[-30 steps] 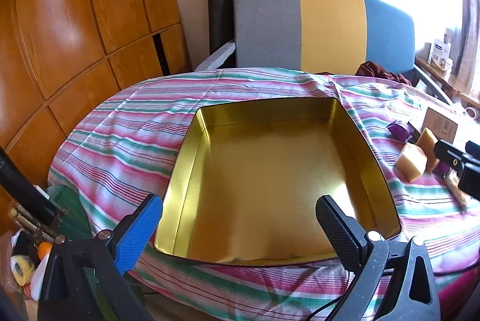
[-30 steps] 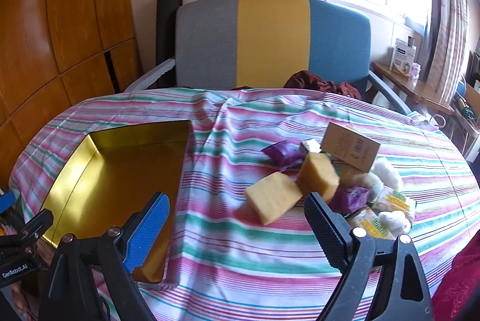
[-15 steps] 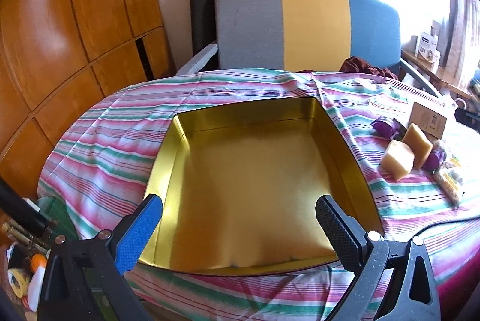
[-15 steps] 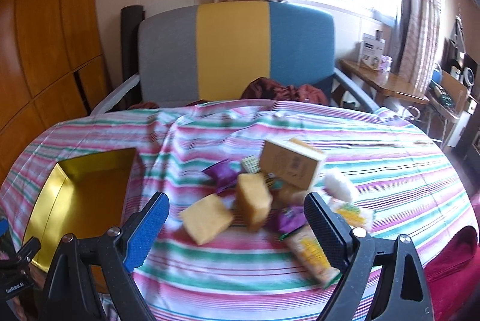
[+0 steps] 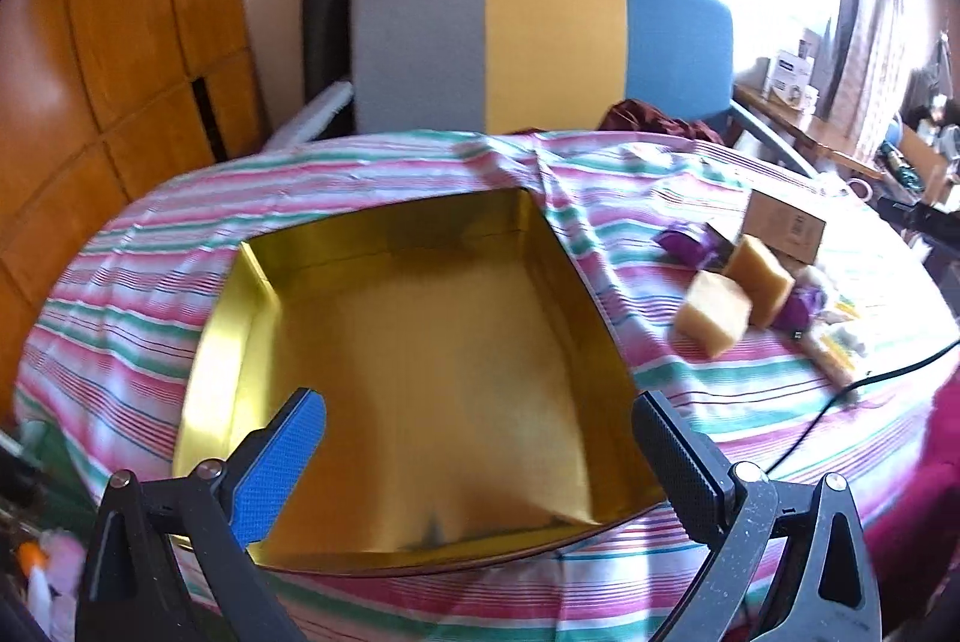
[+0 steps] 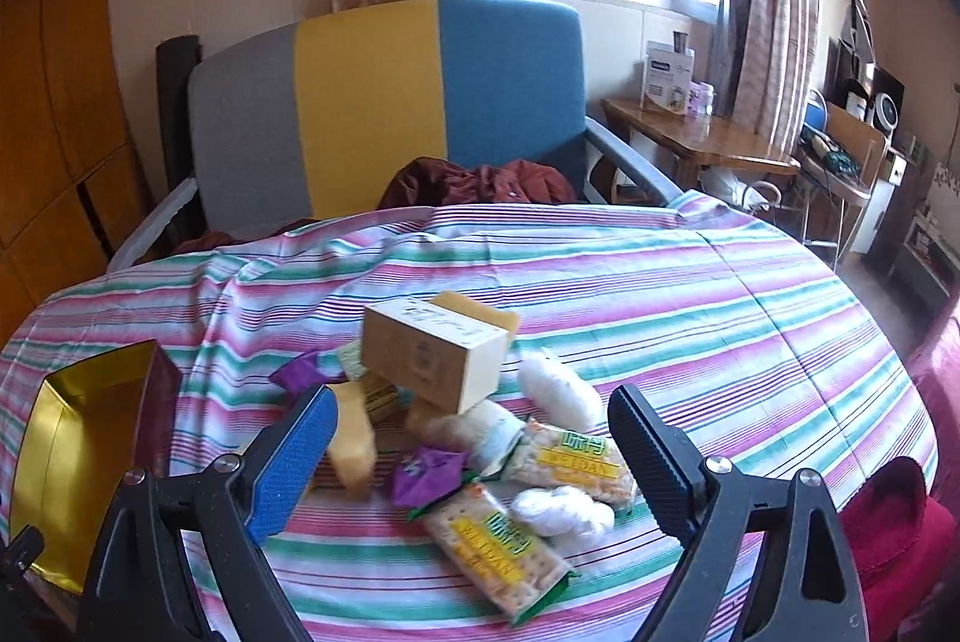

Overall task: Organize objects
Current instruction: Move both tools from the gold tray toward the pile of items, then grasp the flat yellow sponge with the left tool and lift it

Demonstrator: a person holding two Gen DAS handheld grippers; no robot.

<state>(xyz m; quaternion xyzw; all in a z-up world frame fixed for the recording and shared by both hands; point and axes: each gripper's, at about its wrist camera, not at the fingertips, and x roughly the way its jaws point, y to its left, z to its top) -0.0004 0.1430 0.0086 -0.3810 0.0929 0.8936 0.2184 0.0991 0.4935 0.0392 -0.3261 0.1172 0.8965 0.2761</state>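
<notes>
A shallow gold tin (image 5: 252, 294) lies empty on the striped tablecloth; its corner shows at the left of the right wrist view (image 6: 60, 420). My left gripper (image 5: 480, 438) is open over the tin's near edge. My right gripper (image 6: 474, 438) is open and empty above a pile of items: a cardboard box (image 6: 432, 360), yellow sponge blocks (image 6: 354, 438), purple wrappers (image 6: 426, 474), cracker packets (image 6: 498, 540) and white puffs (image 6: 558, 390). The sponges (image 5: 714, 312) and the box (image 5: 786, 228) also show right of the tin.
A grey, yellow and blue chair (image 6: 384, 102) stands behind the round table (image 6: 750, 318), with a dark red cloth (image 6: 480, 180) on its seat. A black cable (image 5: 870, 378) runs over the table's right side. A wooden side table (image 6: 702, 144) stands by the window.
My right gripper has swung right, from facing the tin's side to sitting over the pile. My left gripper has turned right too, so the tin sits further left in its view.
</notes>
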